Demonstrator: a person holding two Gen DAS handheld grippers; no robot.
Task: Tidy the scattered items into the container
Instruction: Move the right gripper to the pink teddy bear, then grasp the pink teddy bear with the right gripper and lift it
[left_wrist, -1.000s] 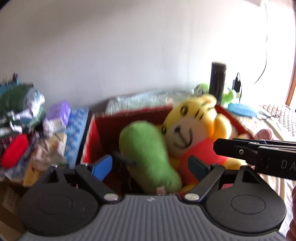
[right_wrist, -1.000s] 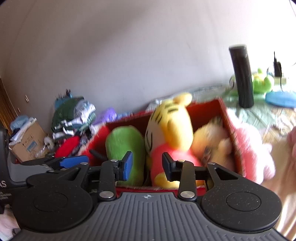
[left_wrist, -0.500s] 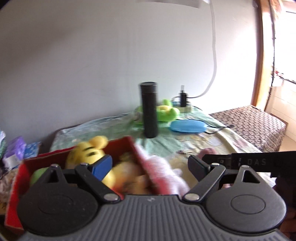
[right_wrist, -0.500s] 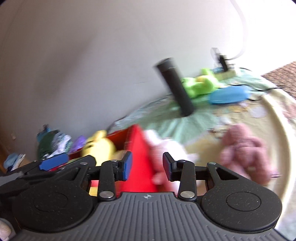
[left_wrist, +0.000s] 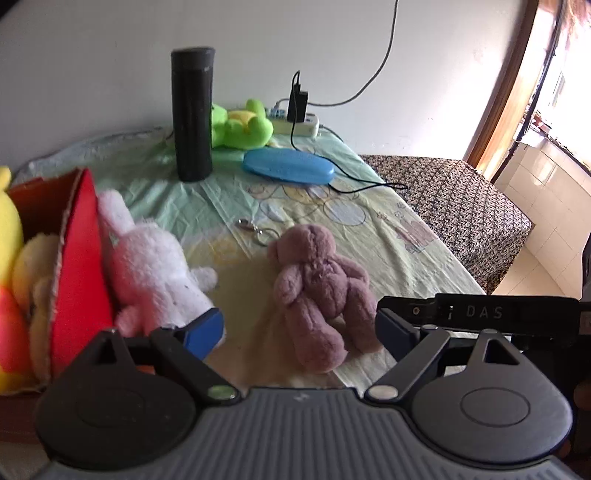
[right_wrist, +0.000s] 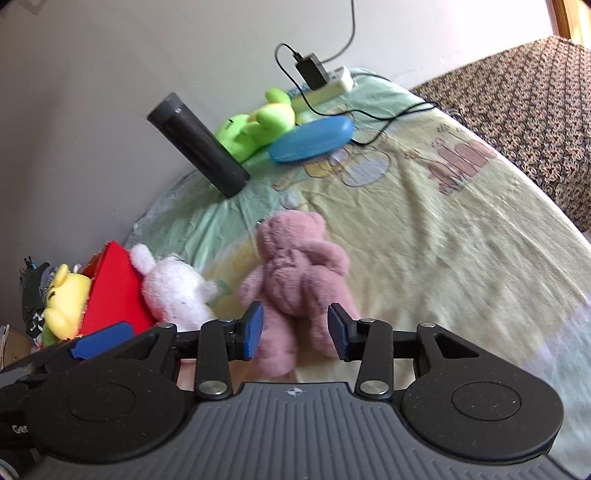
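Note:
A mauve teddy bear lies on the bedsheet. My left gripper stands open just short of its legs, touching nothing. My right gripper hovers over the bear's legs with its jaws opening; the legs show between the pads, which do not press on them. A white and pink bunny plush leans on the outside of the red box. The box holds a yellow tiger plush and other soft toys. A green frog plush lies at the back.
A tall black flask stands on the sheet behind the bunny, with a blue case and a power strip with cables beyond. A key ring lies near the bear's head. A patterned bench adjoins the bed's right edge.
Both views have swung right, from the red box full of plush toys to the bedsheet. The mauve bear now sits before both grippers. The right jaws have spread wider.

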